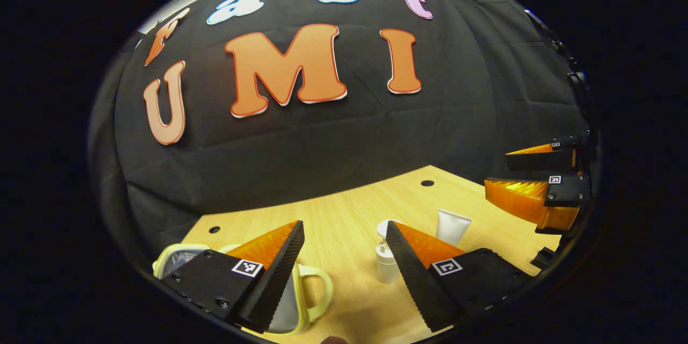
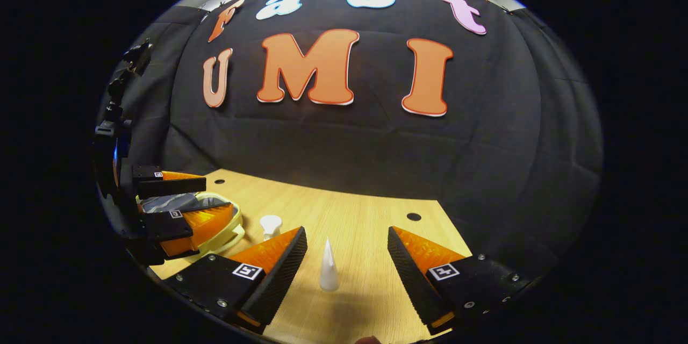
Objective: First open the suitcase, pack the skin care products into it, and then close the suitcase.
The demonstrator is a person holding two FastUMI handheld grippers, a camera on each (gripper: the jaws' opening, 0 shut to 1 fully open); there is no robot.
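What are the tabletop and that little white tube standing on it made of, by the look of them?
Tabletop: pale wood or wood-look laminate, going by its fine straight grain and smooth, faintly shiny surface. White tube: probably soft matte plastic, plain and opaque, standing on its cap and flattening toward the top. Neither can be confirmed by sight.

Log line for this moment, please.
stage: pre-grasp | left hand-held gripper: open | right hand-held gripper: open | tube: upright on table | suitcase: on table

Pale wooden table (image 1: pixel 344 215) against the booth's black cloth wall (image 1: pixel 333 140).
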